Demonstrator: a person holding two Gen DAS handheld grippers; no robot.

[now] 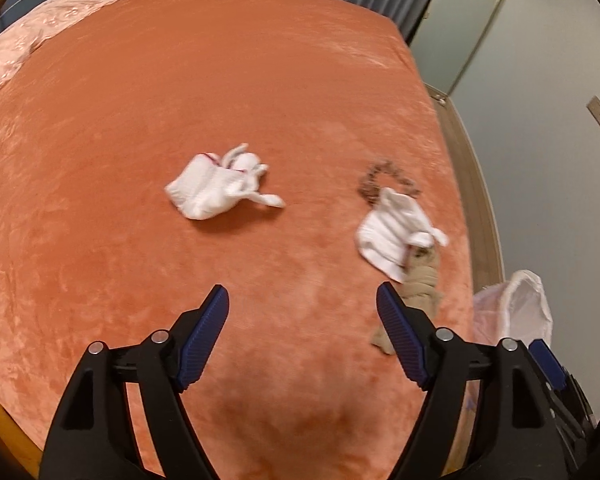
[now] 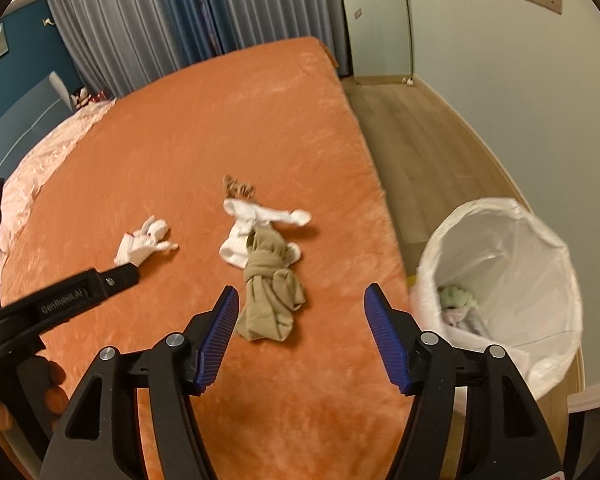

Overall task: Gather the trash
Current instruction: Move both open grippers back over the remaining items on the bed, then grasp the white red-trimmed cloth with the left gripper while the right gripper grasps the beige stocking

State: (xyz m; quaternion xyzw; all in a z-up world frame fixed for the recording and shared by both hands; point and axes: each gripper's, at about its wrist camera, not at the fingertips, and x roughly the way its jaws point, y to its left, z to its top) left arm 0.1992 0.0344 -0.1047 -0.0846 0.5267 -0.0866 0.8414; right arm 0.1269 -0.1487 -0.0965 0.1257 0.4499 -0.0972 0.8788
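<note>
Blue ribbed pads on black clamp arms fill the foreground of both views: the left gripper (image 1: 302,300) and the right gripper (image 2: 301,300) each hover with fingers spread wide, holding nothing, over the plush orange bedspread (image 1: 220,80). Bare blanket lies between each pair of fingers, and wide open blanket stretches toward the far edge by the grey-blue curtains (image 2: 140,20). A knotted olive-tan sock bundle (image 2: 272,292) lies just ahead of the right gripper, its top touching a crumpled white sock (image 2: 256,224). A second white sock bundle (image 1: 216,188) sits apart to the left, ahead of the left gripper. A small brown ring-shaped thing (image 1: 384,176) (too blurred to name) lies just behind the crumpled sock. Beside the bed's right edge, on the wood floor (image 2: 412,128), stands a round bin lined with a white plastic bag (image 2: 500,248), some cloth already inside.
</note>
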